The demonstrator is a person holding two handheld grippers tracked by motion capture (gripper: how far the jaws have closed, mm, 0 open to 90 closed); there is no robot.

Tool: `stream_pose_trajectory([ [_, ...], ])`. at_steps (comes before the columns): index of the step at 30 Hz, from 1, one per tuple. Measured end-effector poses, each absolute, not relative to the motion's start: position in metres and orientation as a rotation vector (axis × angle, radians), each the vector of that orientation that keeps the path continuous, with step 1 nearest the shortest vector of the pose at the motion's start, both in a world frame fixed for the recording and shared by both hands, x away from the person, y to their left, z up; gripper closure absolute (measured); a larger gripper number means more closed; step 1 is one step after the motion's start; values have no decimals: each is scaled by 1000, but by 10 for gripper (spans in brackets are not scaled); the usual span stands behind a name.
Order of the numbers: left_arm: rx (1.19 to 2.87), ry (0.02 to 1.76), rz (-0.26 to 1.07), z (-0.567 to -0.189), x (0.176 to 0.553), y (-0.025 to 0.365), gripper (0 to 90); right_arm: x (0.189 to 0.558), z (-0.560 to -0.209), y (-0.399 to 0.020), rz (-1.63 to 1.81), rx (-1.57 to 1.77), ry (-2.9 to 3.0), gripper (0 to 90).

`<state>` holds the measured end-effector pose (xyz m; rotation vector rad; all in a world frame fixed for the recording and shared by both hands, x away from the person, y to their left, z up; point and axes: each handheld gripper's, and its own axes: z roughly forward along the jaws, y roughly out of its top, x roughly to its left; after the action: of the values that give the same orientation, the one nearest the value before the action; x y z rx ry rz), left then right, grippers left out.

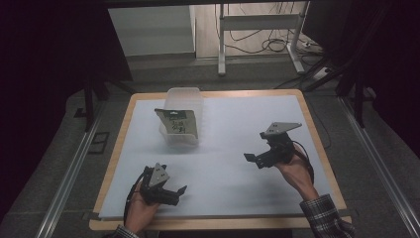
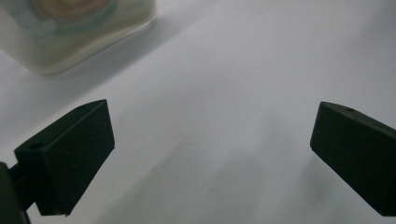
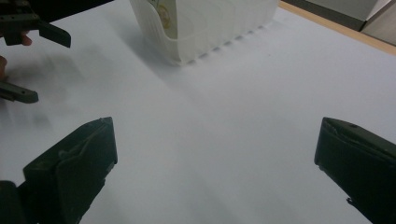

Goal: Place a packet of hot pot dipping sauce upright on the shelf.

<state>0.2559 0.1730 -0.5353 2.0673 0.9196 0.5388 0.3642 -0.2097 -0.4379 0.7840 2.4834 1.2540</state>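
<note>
A clear plastic container [image 1: 184,99] stands on the white mat [image 1: 228,129], left of the middle. Leaning inside it is a beige and dark green packet [image 1: 177,122]. My left gripper [image 1: 179,195] hovers near the front left of the mat, jaws apart and empty. My right gripper [image 1: 253,161] is held at the right, also open and empty, pointing left. In the left gripper view the open gripper [image 2: 212,154] faces bare mat, with the container [image 2: 70,42] at the top left. The right gripper view has its open gripper [image 3: 215,168] facing the container [image 3: 205,28] and the left gripper [image 3: 25,58].
The mat lies on a wooden table [image 1: 317,134] with its edge showing all around. Metal rails [image 1: 74,173] run along both sides on the floor. A white frame and cables [image 1: 262,34] stand behind the table. Dark curtains hang at left and right.
</note>
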Motion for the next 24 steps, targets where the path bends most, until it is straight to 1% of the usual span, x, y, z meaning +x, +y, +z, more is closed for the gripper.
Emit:
stream_pose_trajectory([
  [8, 2071, 913, 546, -535, 256, 172, 0, 347, -457, -238, 1243, 848, 2460, 0],
  [24, 2075, 911, 552, -535, 256, 173, 0, 327, -486, -269, 1173, 900, 2464, 0],
])
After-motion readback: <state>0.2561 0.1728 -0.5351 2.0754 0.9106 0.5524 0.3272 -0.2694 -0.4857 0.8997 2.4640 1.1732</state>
